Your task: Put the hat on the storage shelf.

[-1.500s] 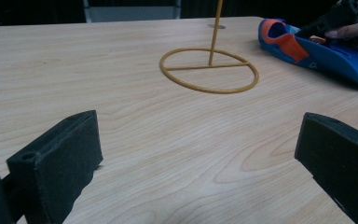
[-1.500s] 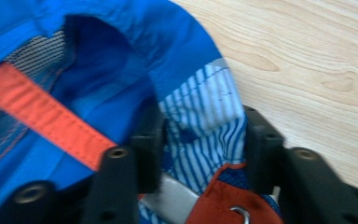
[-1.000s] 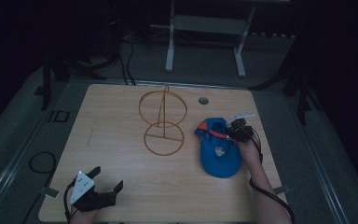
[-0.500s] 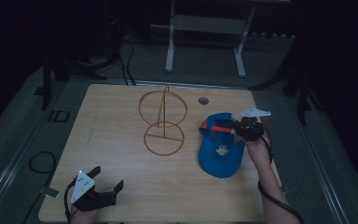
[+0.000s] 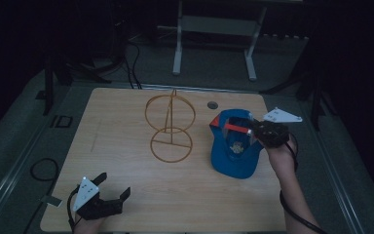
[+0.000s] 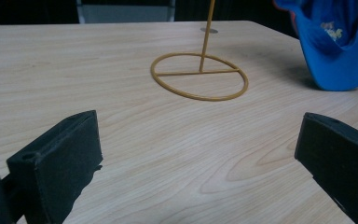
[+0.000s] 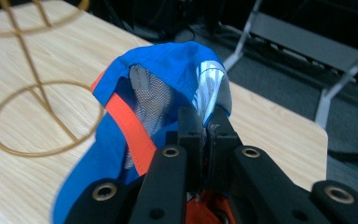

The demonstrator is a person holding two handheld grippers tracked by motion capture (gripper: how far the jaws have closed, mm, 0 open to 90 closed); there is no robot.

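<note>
One blue cap (image 5: 236, 148) with an orange inner band and grey mesh lining hangs crown-side down, pinched at its rim between the clenched jaws of the right gripper (image 7: 208, 126), its brim touching the wooden table (image 5: 126, 122). To that gripper's left stands a gold wire stand (image 5: 170, 127). The left gripper (image 6: 200, 154) rests spread wide apart, grasping nothing, the stand's ring base ahead of it.
</note>
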